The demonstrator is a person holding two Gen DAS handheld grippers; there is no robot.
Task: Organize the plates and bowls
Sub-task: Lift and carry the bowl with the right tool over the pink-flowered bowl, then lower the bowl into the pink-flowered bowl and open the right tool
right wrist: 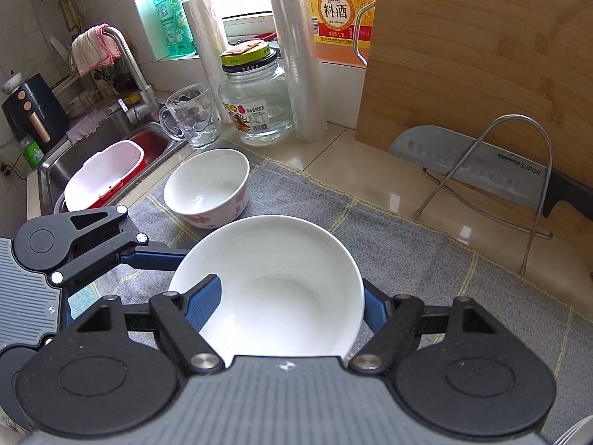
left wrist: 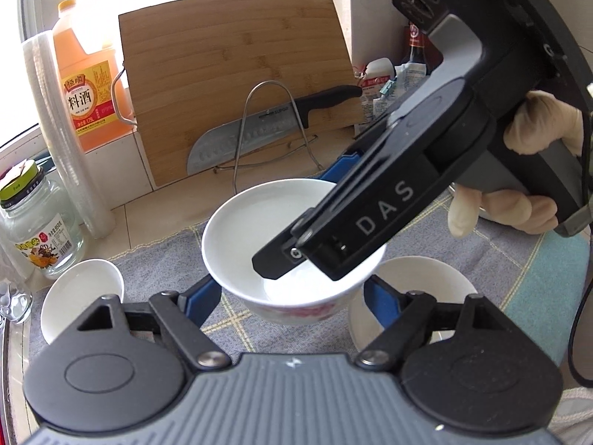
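A white bowl with pink flowers (left wrist: 259, 230) hangs above the grey cloth (left wrist: 155, 259), held by both grippers. My left gripper (left wrist: 291, 285) is shut on its lower outside wall, a blue finger (left wrist: 200, 293) on each side. From the right, held by a gloved hand (left wrist: 533, 126), my right gripper (left wrist: 304, 218) reaches in. It is shut on the bowl, one finger inside and the other beyond the rim. In the right wrist view the same bowl (right wrist: 281, 278) fills my right gripper (right wrist: 292, 296). A second flowered bowl (right wrist: 207, 189) stands behind it on the cloth. A third white bowl (left wrist: 426, 278) sits partly hidden at the right.
A bamboo cutting board (left wrist: 237, 74) leans on the wall behind a wire rack (left wrist: 270, 129) holding a knife (left wrist: 259, 129). An orange jug (left wrist: 89, 85), a cup stack (left wrist: 59, 129), a glass jar (left wrist: 40, 222) and a mug (right wrist: 192, 115) stand left. The sink (right wrist: 111, 170) lies beyond.
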